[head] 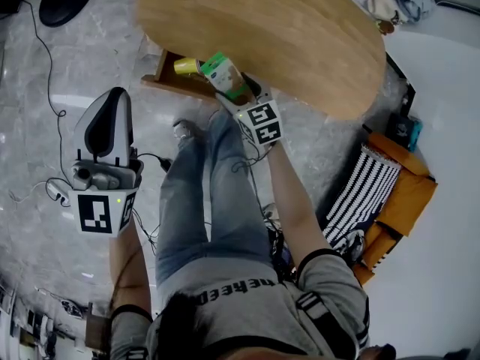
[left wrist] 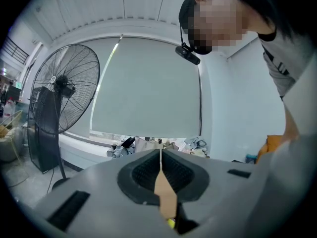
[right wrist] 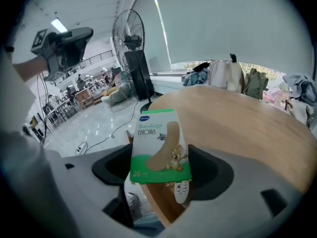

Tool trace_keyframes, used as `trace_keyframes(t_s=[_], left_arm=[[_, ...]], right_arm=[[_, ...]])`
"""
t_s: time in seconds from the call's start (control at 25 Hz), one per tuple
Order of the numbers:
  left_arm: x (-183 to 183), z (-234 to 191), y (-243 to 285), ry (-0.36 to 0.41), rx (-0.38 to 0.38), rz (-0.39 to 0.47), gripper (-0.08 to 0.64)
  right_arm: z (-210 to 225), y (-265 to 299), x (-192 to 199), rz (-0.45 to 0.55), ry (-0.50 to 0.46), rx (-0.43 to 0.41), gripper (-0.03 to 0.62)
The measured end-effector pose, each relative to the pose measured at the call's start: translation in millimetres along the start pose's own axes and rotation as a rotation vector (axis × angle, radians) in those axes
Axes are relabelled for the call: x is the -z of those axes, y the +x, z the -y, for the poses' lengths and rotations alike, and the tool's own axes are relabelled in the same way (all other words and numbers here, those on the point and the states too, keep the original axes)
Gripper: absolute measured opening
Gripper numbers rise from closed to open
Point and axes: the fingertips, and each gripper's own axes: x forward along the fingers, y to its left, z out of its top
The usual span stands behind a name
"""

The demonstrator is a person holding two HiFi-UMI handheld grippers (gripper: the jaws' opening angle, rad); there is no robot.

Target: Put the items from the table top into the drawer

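1. Left gripper (head: 111, 97): held out over the floor (head: 45, 88) at the person's left, well apart from the desk. Fingers (left wrist: 143, 175) pressed together, nothing between them; they point up at a pedestal fan (left wrist: 62, 90) and a drawn window blind (left wrist: 148, 88).
2. Right gripper (head: 236, 96): reached forward past the person's knees. Fingers (right wrist: 106, 167) pinch 1 bandage box by its lower part.
3. Bandage box (head: 223, 73): green and white, with a plaster pictured on the front. It is tilted in the right gripper and sits over the open drawer at the desk's near rim.
4. Drawer (head: 169, 81): wooden, pulled open under the desk. 1 yellow item (head: 186, 66) lies inside; its kind is unclear.
5. Desk (head: 285, 28): round, light wood.
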Motion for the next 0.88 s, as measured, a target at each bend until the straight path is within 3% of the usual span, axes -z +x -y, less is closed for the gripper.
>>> trace_keyframes(t_s=[0.52,0.88], left_arm=[[19,-13,-4,-0.022,-0.022,-0.019,0.014],[31,-19,-8,-0.021,-0.032,-0.051,0.014]], right_arm=[[-9,40,55,-0.243,-0.147,-0.069,0.35],[-4,54,85,-0.364,-0.137,-0.089,0.351]])
